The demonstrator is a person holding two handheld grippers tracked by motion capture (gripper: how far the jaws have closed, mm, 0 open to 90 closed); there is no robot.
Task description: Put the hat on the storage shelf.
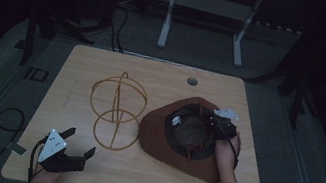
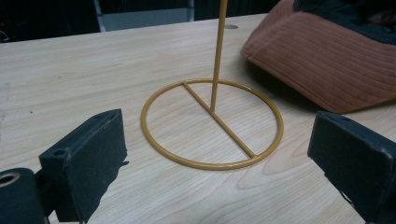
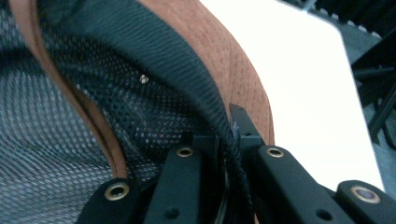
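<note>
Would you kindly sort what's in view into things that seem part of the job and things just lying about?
In use, seemingly:
brown hat, clamped at its inner band by the right tool
wire hat stand
left tool, open

Lying about:
white-legged frame
floor cables

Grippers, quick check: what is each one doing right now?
Left gripper: open, holding nothing, facing the wire hat stand.
Right gripper: fingers closed on the inner band of the brown hat.
</note>
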